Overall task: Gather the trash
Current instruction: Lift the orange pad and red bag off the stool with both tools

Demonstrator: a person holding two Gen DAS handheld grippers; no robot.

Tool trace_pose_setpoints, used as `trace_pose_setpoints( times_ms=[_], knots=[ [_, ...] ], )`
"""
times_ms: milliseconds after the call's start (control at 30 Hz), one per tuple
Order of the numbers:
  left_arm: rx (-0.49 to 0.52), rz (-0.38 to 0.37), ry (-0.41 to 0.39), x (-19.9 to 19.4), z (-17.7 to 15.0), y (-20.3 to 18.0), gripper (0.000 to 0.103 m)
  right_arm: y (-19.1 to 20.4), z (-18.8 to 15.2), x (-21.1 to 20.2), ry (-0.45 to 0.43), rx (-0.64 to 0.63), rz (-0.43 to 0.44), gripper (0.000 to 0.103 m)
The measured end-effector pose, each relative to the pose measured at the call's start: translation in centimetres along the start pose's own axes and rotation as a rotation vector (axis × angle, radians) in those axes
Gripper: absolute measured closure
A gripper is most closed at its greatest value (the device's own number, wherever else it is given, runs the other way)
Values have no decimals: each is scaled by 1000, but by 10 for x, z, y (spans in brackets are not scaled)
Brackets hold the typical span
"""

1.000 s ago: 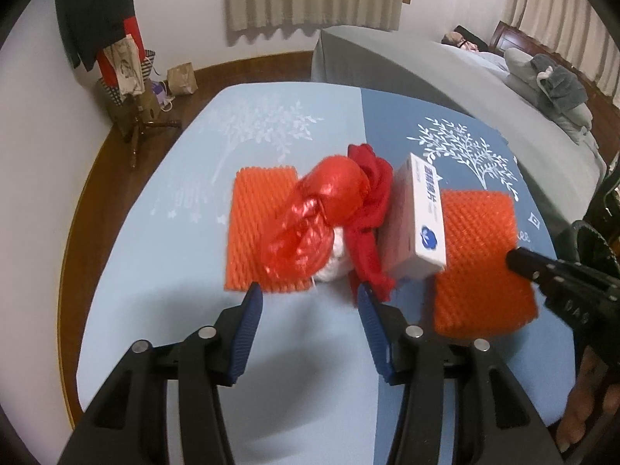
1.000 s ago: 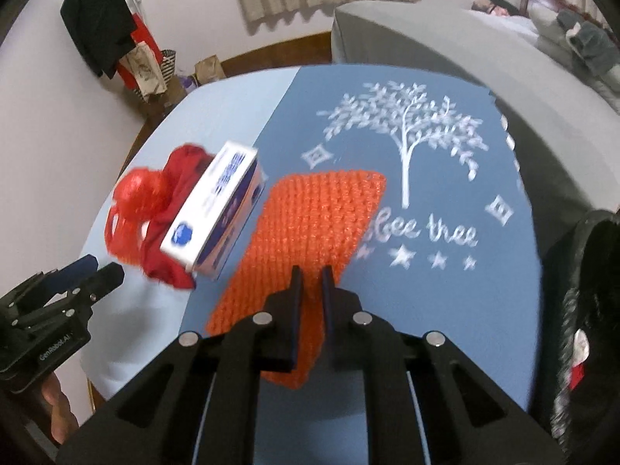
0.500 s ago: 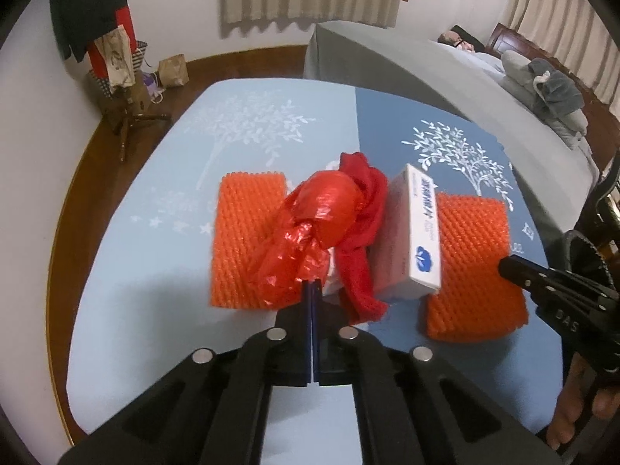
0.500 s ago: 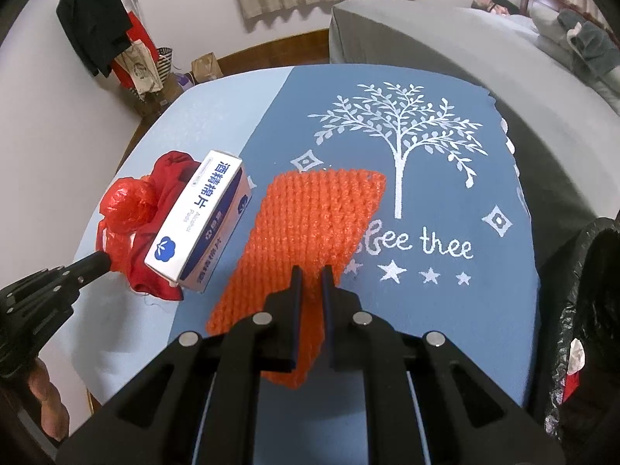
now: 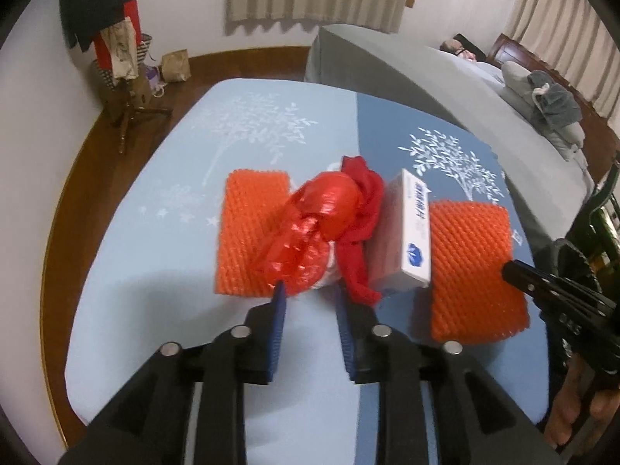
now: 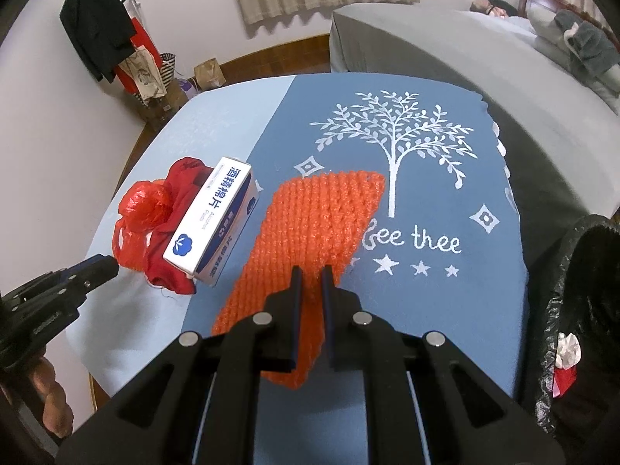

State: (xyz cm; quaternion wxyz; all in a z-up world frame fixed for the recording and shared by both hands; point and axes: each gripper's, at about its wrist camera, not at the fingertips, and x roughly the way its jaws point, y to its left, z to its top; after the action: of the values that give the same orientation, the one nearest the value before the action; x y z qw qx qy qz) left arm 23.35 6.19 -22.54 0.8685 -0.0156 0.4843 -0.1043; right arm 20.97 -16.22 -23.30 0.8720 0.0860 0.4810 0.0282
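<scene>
A red plastic bag (image 5: 314, 228) with red cloth (image 5: 360, 209) lies mid-table between two orange foam nets (image 5: 252, 228) (image 5: 471, 263), beside a white and blue box (image 5: 414, 232). My left gripper (image 5: 310, 294) is open, its tips just in front of the bag's near end. My right gripper (image 6: 309, 275) is nearly shut, jaws a narrow gap apart, over the near part of the right orange net (image 6: 310, 232). The bag (image 6: 143, 213) and box (image 6: 211, 219) also show in the right wrist view.
A blue tablecloth (image 6: 418, 178) with a white tree print covers the table. A black trash bag (image 6: 581, 310) holding some trash hangs at the table's right. A bed (image 5: 445, 77) stands behind; a coat stand (image 5: 116, 58) is at the back left.
My left gripper went from open to shut and is open again, still at the red bag's near end. The right gripper has barely moved over the orange net.
</scene>
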Motion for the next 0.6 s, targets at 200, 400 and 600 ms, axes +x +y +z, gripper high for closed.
trace_pose_setpoints(
  times_ms=[200,400,600],
  knots=[
    [3,2,13,13,4,2,77,-1,6,13,5,8,-7,94],
    [13,12,28,28,9,2,77,-5,13,30,24,7,-11,94],
    [4,-15,30,29,9,3,100,-5,10,35,35,-2,-7,94]
  ],
)
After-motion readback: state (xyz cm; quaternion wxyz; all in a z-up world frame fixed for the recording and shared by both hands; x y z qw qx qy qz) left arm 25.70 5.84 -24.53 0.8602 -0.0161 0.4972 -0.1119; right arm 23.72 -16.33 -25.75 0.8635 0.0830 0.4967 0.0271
